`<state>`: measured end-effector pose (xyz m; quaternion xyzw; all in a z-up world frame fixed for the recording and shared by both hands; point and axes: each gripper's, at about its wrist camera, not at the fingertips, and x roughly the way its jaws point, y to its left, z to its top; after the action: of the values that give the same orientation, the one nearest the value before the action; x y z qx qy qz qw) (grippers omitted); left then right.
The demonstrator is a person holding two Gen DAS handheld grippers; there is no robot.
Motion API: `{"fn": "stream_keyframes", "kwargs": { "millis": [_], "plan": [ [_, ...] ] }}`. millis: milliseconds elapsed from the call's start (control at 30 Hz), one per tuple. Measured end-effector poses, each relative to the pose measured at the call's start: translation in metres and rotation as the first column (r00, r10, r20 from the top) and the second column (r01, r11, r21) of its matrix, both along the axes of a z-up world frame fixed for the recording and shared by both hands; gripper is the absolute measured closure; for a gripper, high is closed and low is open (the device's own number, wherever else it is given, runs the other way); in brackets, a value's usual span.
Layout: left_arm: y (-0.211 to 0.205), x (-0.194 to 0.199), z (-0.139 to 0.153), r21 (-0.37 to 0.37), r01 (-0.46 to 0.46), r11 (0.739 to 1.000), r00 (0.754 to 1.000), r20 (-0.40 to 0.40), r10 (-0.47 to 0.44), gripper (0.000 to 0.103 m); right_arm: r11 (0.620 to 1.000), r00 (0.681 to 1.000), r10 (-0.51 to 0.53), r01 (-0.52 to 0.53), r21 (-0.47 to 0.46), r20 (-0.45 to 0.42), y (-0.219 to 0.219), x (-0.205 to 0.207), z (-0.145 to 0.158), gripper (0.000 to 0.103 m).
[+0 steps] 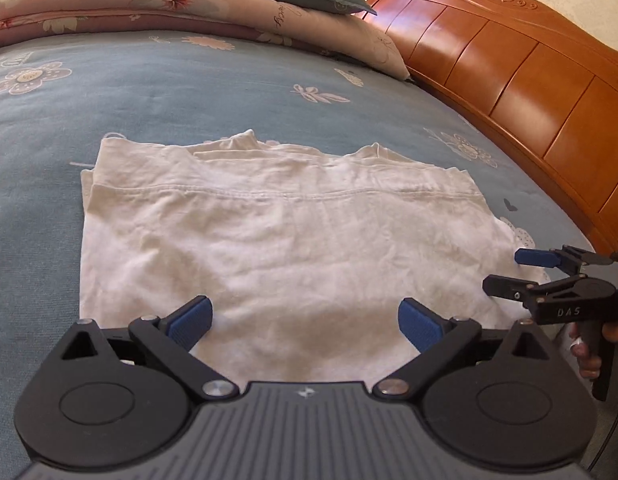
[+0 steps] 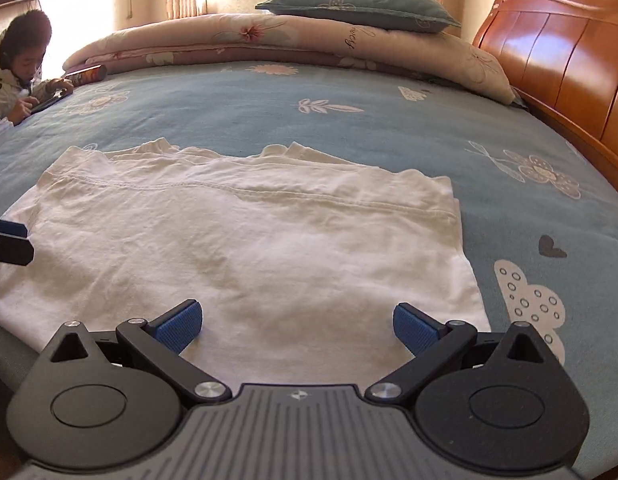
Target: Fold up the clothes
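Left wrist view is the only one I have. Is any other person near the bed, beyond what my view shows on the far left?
Observer: Yes. The right wrist view shows a person leaning on the far left edge of the bed and looking down at a dark device held in the hands.
Operator: Does anything loose lie on the bed near that person?
Observer: A cylindrical can lies on its side on the blue bedsheet, close by the end of the folded quilt. It is well away from the white shirt.
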<state>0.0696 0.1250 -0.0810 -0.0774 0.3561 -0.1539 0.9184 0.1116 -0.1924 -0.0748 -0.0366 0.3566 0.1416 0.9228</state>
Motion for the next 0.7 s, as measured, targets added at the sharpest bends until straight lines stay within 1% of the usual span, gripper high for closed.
{"fn": "stream_keyframes", "kwargs": {
  "millis": [33, 100, 200, 267, 333, 433, 467, 533, 600, 700],
  "plan": [
    [0.0, -0.009, -0.001, 0.013, -0.015, 1.0, 1.0, 0.008, 0.015, 0.002, 1.0, 1.0, -0.001, 0.001, 0.022, -0.003, -0.004, -0.001, -0.003, 0.0],
    [-0.001, -0.02, -0.002, 0.027, -0.036, 0.999, 0.999, -0.024, 0.037, 0.002, 0.999, 1.0, 0.007, -0.007, 0.052, 0.008, -0.01, -0.005, -0.008, 0.0],
    [0.001, -0.034, -0.002, 0.048, -0.066, 0.997, 0.997, -0.031, 0.068, 0.002, 0.998, 0.999, 0.034, -0.036, 0.048, 0.035, -0.011, -0.011, -0.014, 0.0],
    [0.006, -0.04, 0.002, 0.039, -0.112, 0.993, 0.993, -0.022, 0.113, 0.002, 0.998, 0.996, 0.055, -0.056, 0.003, 0.068, -0.007, -0.017, -0.019, 0.0],
    [0.013, -0.04, 0.007, 0.003, -0.164, 0.986, 0.986, -0.004, 0.164, 0.002, 0.998, 0.993, 0.057, -0.055, -0.017, 0.107, -0.005, -0.022, -0.023, 0.0],
    [0.017, -0.031, 0.015, 0.007, -0.188, 0.982, 0.981, 0.044, 0.188, 0.002, 0.999, 0.99, 0.048, -0.05, 0.008, 0.135, -0.007, -0.025, -0.025, 0.0],
    [0.018, -0.026, 0.016, 0.014, -0.191, 0.982, 0.981, 0.047, 0.19, 0.002, 0.999, 0.99, 0.043, -0.046, 0.016, 0.135, -0.008, -0.024, -0.024, 0.0],
    [0.021, -0.012, 0.012, 0.02, -0.202, 0.979, 0.979, 0.004, 0.202, 0.002, 0.999, 0.991, 0.03, -0.035, 0.041, 0.131, -0.01, -0.024, -0.022, 0.0],
    [0.025, -0.002, 0.002, 0.02, -0.231, 0.973, 0.971, -0.061, 0.232, 0.002, 0.996, 0.992, 0.017, -0.028, 0.086, 0.127, -0.016, -0.025, -0.02, 0.0],
    [0.025, -0.008, 0.003, 0.01, -0.25, 0.968, 0.966, -0.063, 0.25, 0.002, 0.988, 0.992, -0.003, -0.016, 0.151, 0.125, -0.026, -0.026, -0.018, 0.0]
  ]
}}
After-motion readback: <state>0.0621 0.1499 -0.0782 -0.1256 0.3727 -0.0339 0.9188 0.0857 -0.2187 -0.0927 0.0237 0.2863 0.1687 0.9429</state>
